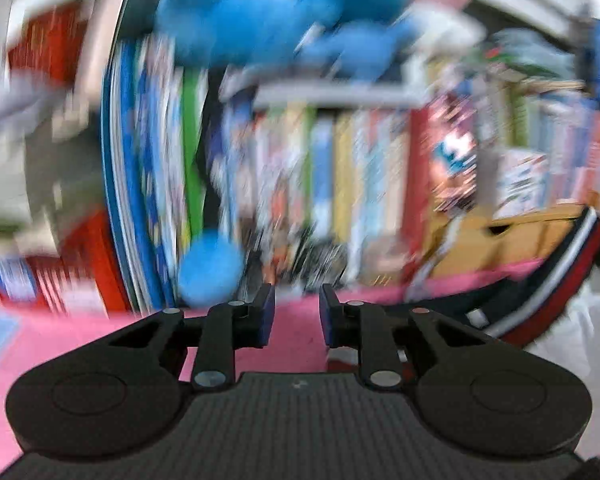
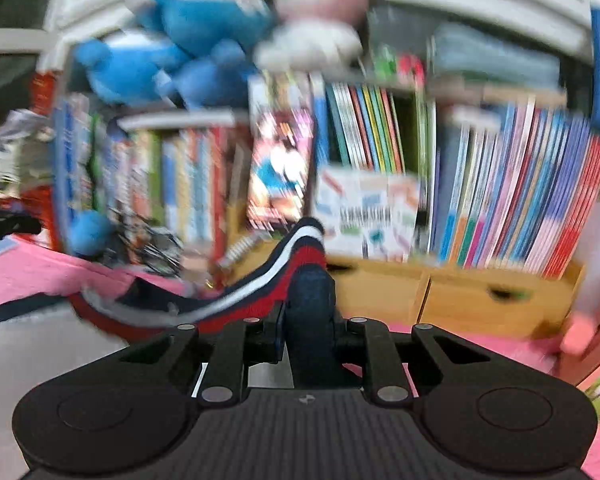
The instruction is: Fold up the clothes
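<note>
Right claw (image 2: 310,320) clamped on navy garment with red-white striped band (image 2: 300,256), frame centre; left claw (image 1: 297,316) agape, empty. Advice: left should pinch striped edge (image 1: 556,280) at lower right, then pull taut.

Open pink foam mat (image 1: 296,332) ahead; crammed wooden bookshelf (image 2: 452,184) walls off the far side, blue plush toys (image 2: 168,52) overhead.

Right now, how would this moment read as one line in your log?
task: fold clothes | right gripper: shut on striped garment, lifted | left gripper: open, holding nothing | surface: pink mat | views blurred
</note>
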Demonstrator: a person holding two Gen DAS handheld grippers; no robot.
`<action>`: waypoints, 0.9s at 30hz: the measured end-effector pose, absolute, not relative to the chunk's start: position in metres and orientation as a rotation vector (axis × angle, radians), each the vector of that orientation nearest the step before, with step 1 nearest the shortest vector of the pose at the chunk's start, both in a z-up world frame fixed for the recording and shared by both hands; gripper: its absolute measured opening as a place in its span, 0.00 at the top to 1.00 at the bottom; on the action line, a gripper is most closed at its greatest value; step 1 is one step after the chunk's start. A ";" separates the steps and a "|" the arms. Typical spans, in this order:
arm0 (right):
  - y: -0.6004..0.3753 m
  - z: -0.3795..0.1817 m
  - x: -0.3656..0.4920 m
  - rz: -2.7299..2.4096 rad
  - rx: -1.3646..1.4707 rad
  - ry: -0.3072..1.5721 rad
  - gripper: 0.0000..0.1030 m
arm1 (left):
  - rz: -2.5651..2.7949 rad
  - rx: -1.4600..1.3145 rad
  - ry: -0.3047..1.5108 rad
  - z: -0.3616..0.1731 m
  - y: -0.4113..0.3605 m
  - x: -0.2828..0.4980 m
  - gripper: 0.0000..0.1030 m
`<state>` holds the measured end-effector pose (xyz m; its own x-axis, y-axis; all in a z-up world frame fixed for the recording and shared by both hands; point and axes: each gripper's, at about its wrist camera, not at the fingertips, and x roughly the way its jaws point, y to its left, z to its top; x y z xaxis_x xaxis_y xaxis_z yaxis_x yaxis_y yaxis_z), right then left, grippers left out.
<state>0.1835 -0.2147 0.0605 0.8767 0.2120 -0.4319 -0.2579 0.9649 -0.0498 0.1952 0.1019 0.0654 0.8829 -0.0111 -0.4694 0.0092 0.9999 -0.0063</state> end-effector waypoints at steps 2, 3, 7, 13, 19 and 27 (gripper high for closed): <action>-0.209 0.036 0.204 0.227 -0.119 0.510 0.80 | -0.012 0.000 0.552 0.045 0.104 0.203 0.79; -0.207 0.023 0.211 0.222 -0.135 0.548 0.80 | -0.038 -0.004 0.586 0.037 0.104 0.205 0.79; -0.209 -0.002 0.216 0.233 -0.118 0.611 0.76 | -0.179 -0.084 0.634 0.034 0.113 0.202 0.43; -0.214 -0.004 0.214 0.235 -0.096 0.619 0.74 | -0.290 -0.133 0.664 0.033 0.109 0.210 0.00; -0.206 -0.001 0.212 0.227 -0.117 0.600 0.74 | -0.259 -0.080 0.729 0.006 0.092 0.217 0.59; -0.197 0.010 0.222 0.245 -0.110 0.551 0.72 | -0.171 0.010 0.697 0.008 0.092 0.216 0.64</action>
